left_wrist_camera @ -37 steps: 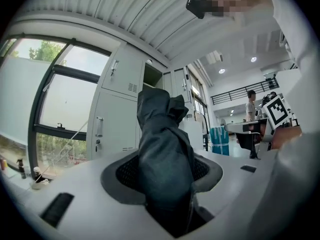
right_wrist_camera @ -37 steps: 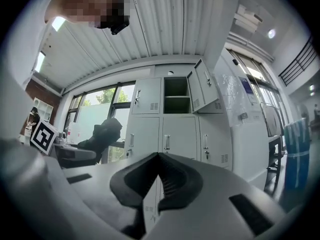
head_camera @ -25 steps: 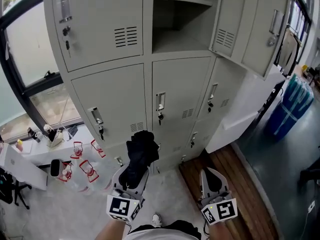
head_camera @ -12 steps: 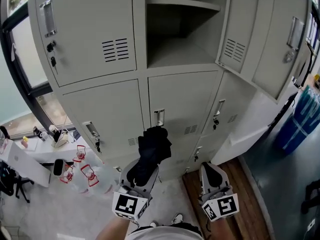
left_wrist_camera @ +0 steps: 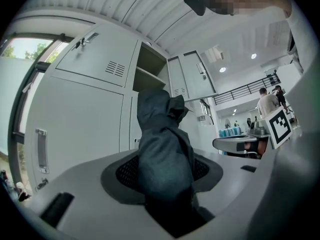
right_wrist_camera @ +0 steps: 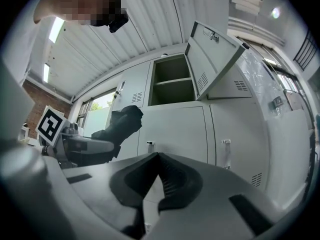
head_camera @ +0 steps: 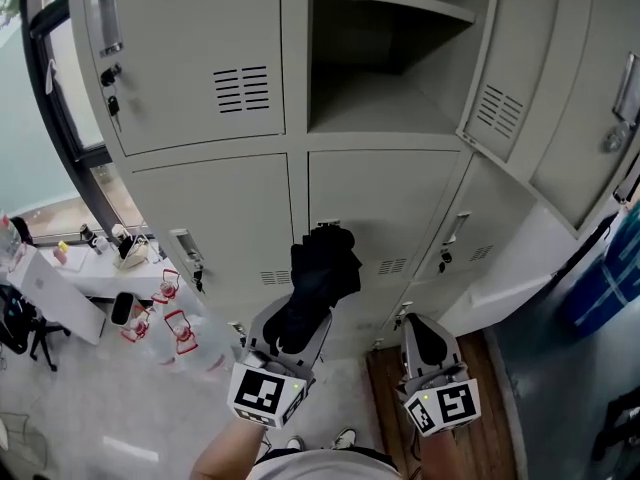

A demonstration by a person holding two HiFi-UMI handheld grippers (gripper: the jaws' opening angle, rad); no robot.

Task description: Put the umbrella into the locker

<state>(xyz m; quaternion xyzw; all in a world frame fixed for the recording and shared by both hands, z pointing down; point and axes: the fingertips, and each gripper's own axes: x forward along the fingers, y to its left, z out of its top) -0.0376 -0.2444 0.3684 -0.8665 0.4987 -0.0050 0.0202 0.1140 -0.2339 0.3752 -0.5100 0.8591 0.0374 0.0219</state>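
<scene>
Left claw is clenched on the folded black umbrella, whose tip reaches toward the closed lower doors, well below the open locker compartment. Best to lift it to the compartment's height, keep left of the swung-out door, then slide it in. Right claw is closed and empty.

To your left, note the dark-framed window and, below it, the white counter carrying small items. Clear plastic bottles with red labels stand beside it on the pale speckled floor. A brown wooden floor strip lies at lower right, with a blue wrapped pack at the far right.
</scene>
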